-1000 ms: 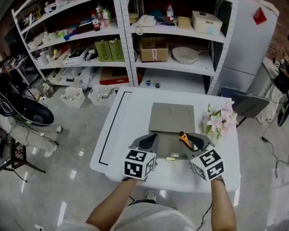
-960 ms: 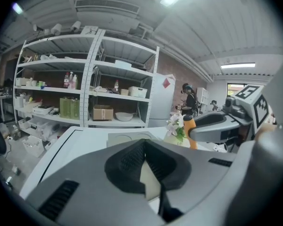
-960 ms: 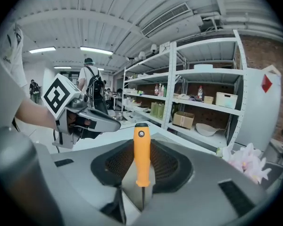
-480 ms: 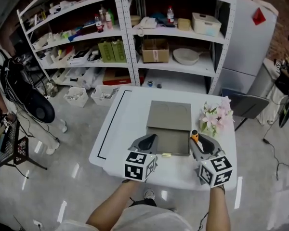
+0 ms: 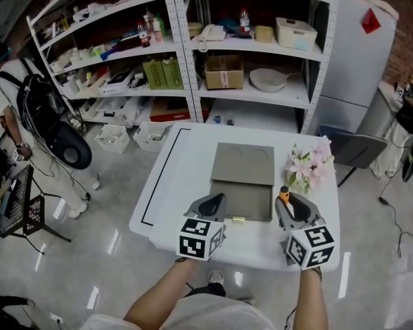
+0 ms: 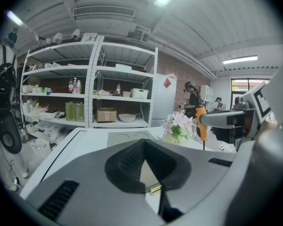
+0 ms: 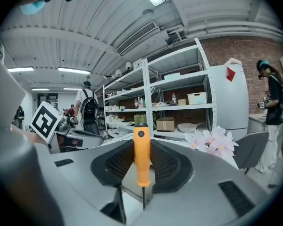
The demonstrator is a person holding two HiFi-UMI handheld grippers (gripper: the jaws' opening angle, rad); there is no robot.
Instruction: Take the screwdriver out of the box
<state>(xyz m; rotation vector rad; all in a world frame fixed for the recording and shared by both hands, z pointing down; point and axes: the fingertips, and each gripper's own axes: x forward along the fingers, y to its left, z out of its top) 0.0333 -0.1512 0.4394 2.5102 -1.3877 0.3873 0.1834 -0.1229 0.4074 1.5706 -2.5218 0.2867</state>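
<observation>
Right claw (image 5: pixel 290 203) is clamped on the screwdriver (image 7: pixel 141 159), orange handle sticking up, just off the box's (image 5: pixel 242 165) right side, near the surface's (image 5: pixel 182 177) front edge. Left claw (image 5: pixel 216 199) is pinched shut at the box's front-left corner.

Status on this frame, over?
Right gripper shut on screwdriver, upright, right of open box. Left gripper shut, empty, at box's near-left corner. Nothing obstructing.

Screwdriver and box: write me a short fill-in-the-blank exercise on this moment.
1. The right gripper is shut on a screwdriver with an ______ handle.
2. The screwdriver's handle points ______, its shaft down.
3. The grey box on the white table lies ______, its lid flat behind it.
4. Right of the box stand pink ______.
Missing words: orange; up; open; flowers.
</observation>
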